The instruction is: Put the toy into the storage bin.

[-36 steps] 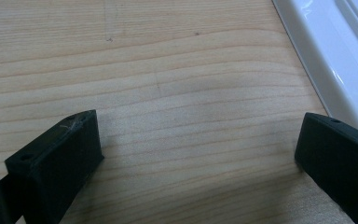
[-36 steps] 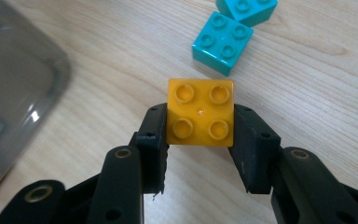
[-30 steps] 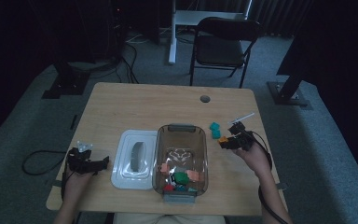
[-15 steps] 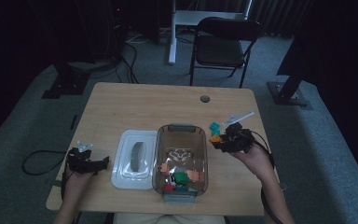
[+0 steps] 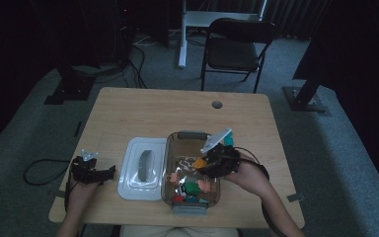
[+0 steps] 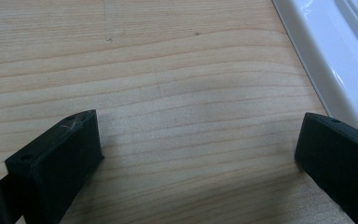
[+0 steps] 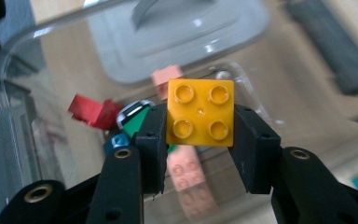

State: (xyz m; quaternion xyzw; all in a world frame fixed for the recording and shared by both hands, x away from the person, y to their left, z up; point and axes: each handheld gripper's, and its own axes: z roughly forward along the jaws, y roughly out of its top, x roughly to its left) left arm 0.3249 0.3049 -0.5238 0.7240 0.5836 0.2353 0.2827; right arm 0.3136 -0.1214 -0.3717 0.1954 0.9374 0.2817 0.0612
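My right gripper (image 7: 200,144) is shut on an orange four-stud brick (image 7: 200,112), held over the clear plastic bin (image 5: 173,148). From above, the right gripper (image 5: 205,165) hovers over the bin's right half with the orange brick (image 5: 200,162) at its tip. Inside the bin lie several bricks: red (image 7: 93,112), green (image 7: 135,122), pink (image 7: 186,172). A teal brick (image 5: 228,139) rests on the table by the bin's far right corner. My left gripper (image 5: 107,173) stands open low over bare wood, left of the white lid (image 5: 140,168); nothing sits between its jaws in the left gripper view.
The white lid's rim (image 6: 326,60) lies just right of the left gripper. A small round grommet (image 5: 217,104) marks the wooden table's far side. A folding chair (image 5: 232,49) stands beyond the table (image 5: 143,116). Cables trail off the left edge.
My right gripper has carried the orange brick leftward and nearer, from beside the teal brick to over the bin. The left gripper has stayed put.
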